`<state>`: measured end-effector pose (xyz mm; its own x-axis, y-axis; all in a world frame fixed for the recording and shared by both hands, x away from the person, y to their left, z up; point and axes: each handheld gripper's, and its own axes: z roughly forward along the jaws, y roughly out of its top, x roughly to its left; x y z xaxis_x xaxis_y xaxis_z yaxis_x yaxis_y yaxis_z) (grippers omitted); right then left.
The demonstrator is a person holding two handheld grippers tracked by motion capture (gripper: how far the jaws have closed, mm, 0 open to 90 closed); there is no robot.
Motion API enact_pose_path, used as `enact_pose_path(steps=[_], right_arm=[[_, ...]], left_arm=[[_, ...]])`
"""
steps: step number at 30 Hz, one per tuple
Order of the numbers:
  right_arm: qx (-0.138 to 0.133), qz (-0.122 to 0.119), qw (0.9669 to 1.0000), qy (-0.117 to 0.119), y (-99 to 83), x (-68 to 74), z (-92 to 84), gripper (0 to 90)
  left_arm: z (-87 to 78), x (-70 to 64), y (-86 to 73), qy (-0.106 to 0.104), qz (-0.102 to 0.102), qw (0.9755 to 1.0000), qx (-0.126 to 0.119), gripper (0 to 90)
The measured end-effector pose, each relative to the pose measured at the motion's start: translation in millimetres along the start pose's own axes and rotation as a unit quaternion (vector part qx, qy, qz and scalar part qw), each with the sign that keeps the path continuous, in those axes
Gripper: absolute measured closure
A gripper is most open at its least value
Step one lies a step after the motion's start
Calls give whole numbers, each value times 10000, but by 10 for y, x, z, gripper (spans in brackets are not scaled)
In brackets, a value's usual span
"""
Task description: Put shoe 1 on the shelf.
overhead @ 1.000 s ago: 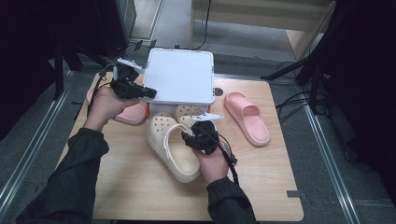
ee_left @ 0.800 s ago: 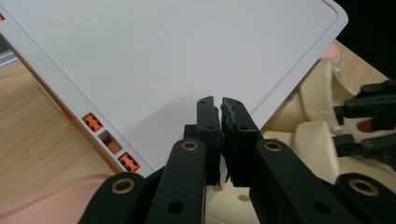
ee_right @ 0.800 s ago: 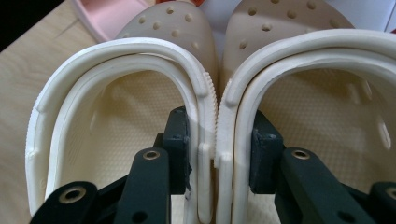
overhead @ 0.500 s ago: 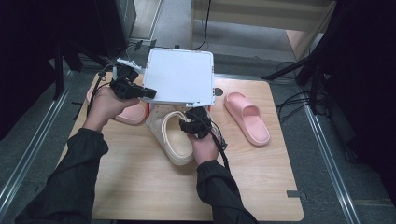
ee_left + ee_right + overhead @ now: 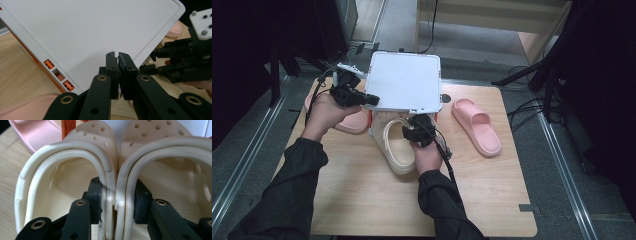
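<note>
From the high view, your left hand-held gripper (image 5: 364, 98) pinches the white lid (image 5: 404, 80) up by its edge while the right hand-held gripper (image 5: 414, 131) slides the cream clogs (image 5: 394, 147) on the table (image 5: 362, 200) under it; keep that lid high. Left gripper view: jaws pressed together on the lid's rim, orange box wall (image 5: 57, 76) below. Right gripper view: jaws clamp both clogs' touching inner walls, toes at the box, so push straight. Can't tell what's inside yet.

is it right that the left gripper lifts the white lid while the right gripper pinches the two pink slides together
Not quite: the right gripper pinches the two cream clogs together, as the right gripper view shows. The left gripper does hold the white lid up.
</note>
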<state>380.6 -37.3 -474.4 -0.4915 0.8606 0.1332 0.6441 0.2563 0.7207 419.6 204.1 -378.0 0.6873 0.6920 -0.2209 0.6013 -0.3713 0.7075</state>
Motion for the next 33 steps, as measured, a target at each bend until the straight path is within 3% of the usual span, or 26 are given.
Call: enact_pose_path(steps=[5, 8, 14, 21, 23, 29, 33], right_arm=[[-4, 57, 10000, 67, -33, -42, 8, 650], [42, 213, 9995, 239, -48, -91, -5, 640], [96, 71, 9995, 306, -59, -56, -20, 591], [96, 222, 9984, 517, -62, -96, -94, 541], [34, 146, 9986, 514, -65, -99, -133, 533], [15, 63, 9985, 547, -99, -107, -277, 548], [-41, 82, 9970, 771, -137, -118, -402, 609]], left_arm=[[0, 5, -4, -37, -12, 10000, -7, 864], [0, 5, -5, -31, -3, 10000, -11, 864], [-1, 4, -5, -22, -1, 10000, -9, 864], [-2, 8, -6, -32, -9, 10000, -16, 864], [-2, 9, -7, -34, -10, 10000, -16, 863], [-3, 5, -5, -14, 0, 10000, -5, 864], [-3, 3, -5, -10, -11, 10000, -7, 864]])
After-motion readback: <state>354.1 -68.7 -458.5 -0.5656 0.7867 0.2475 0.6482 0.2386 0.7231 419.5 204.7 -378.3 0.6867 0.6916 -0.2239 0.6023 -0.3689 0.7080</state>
